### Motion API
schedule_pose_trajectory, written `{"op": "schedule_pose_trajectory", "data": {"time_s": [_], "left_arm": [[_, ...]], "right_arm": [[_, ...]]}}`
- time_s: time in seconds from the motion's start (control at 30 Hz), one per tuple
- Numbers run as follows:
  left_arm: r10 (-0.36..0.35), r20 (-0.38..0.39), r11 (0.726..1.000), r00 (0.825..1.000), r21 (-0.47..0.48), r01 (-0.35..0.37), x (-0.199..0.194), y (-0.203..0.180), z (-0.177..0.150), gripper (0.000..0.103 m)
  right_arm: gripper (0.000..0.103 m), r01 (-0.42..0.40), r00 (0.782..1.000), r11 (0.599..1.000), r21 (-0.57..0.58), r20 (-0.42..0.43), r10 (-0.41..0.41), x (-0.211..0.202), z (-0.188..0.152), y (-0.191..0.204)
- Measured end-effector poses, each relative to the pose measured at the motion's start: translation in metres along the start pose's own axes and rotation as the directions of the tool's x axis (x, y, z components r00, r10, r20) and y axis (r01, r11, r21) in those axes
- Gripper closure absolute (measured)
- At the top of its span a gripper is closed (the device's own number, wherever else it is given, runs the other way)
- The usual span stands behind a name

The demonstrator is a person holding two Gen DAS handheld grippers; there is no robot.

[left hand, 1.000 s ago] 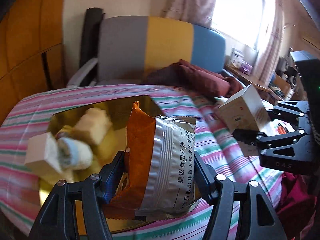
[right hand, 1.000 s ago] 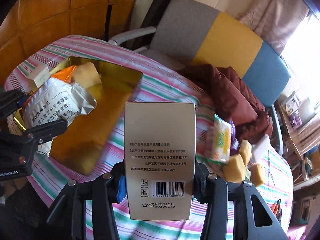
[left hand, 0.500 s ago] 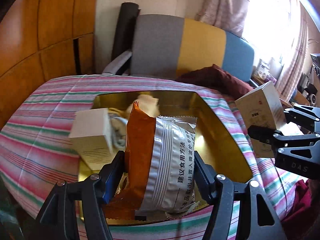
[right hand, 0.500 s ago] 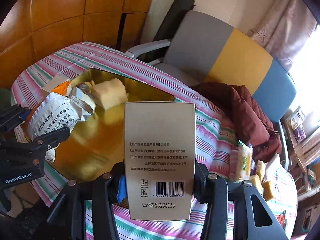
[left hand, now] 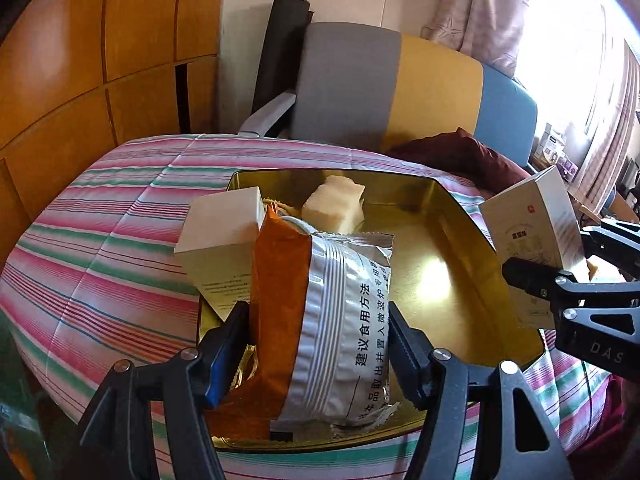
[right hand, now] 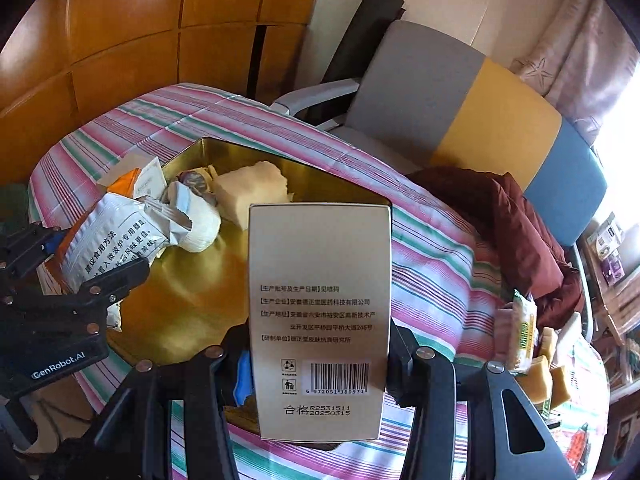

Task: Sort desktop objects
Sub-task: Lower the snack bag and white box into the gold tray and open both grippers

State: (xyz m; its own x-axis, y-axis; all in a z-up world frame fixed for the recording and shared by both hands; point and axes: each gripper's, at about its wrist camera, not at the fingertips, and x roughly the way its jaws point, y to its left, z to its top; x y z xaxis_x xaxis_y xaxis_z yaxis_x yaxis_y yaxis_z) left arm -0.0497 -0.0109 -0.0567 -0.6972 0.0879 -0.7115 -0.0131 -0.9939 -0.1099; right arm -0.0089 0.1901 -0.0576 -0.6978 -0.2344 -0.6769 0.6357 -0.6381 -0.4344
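Note:
My left gripper [left hand: 318, 340] is shut on an orange and silver snack bag [left hand: 320, 312], held upright over the near edge of a gold tin tray [left hand: 448, 264]. My right gripper [right hand: 318, 356] is shut on a tall beige carton [right hand: 320, 300] with a barcode, held above the tray's near right side. In the left wrist view the same carton [left hand: 528, 232] and right gripper [left hand: 560, 272] show at the right edge. The tray [right hand: 192, 300] holds a white box [left hand: 224, 240], a pale yellow sponge block [left hand: 334, 208] and a white wrapped bundle [right hand: 200, 224].
A pink, green and white striped cloth [left hand: 100, 240] covers the round table. A grey, yellow and blue chair [left hand: 400, 88] with dark red fabric [right hand: 512, 224] stands behind. Several yellow blocks and a green-labelled packet [right hand: 524, 332] lie at the table's right. Wooden cabinets [left hand: 80, 60] are at the left.
Both grippers have swung leftward and slightly down over the tray, each keeping its load. The tray now sits centred in both views; the white box and sponge block appear closer.

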Motion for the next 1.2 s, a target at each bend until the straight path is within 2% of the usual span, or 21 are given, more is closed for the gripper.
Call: {"op": "schedule_pose_trajectory", "data": {"time_s": [0.2, 0.33, 0.47, 0.7, 0.87, 1.1, 1.2], "left_arm": [[0.001, -0.001, 1.0, 1.0, 0.005, -0.001, 0.005, -0.001, 0.001, 0.037], [-0.024, -0.018, 1.0, 1.0, -0.002, 0.024, 0.006, 0.0, 0.0, 0.036], [-0.047, 0.025, 0.999, 0.999, -0.006, 0.047, -0.003, 0.0, 0.001, 0.035], [-0.008, 0.056, 1.0, 0.998, 0.016, 0.008, -0.011, -0.003, 0.004, 0.035], [0.024, 0.057, 1.0, 0.998, -0.011, -0.023, -0.015, 0.002, 0.003, 0.035], [0.034, 0.077, 0.999, 0.996, -0.031, -0.032, -0.027, 0.003, 0.009, 0.035], [0.03, 0.093, 0.999, 0.995, -0.029, -0.028, -0.034, -0.001, 0.013, 0.035]], "right_arm": [[0.053, -0.016, 1.0, 1.0, -0.003, -0.001, 0.016, 0.005, 0.003, 0.007], [0.052, -0.027, 1.0, 1.0, 0.002, -0.007, 0.027, 0.009, 0.004, 0.008], [0.052, -0.039, 0.999, 0.999, 0.011, -0.021, 0.039, 0.016, 0.006, 0.01], [0.051, -0.064, 0.998, 0.998, -0.006, -0.03, 0.063, 0.023, 0.005, 0.022], [0.044, -0.095, 0.995, 0.995, 0.014, -0.027, 0.095, 0.021, 0.003, 0.02], [0.034, -0.085, 0.996, 0.996, 0.03, -0.018, 0.086, 0.013, 0.0, 0.016], [0.033, -0.077, 0.997, 0.996, 0.041, -0.011, 0.078, 0.008, -0.002, 0.012]]}}
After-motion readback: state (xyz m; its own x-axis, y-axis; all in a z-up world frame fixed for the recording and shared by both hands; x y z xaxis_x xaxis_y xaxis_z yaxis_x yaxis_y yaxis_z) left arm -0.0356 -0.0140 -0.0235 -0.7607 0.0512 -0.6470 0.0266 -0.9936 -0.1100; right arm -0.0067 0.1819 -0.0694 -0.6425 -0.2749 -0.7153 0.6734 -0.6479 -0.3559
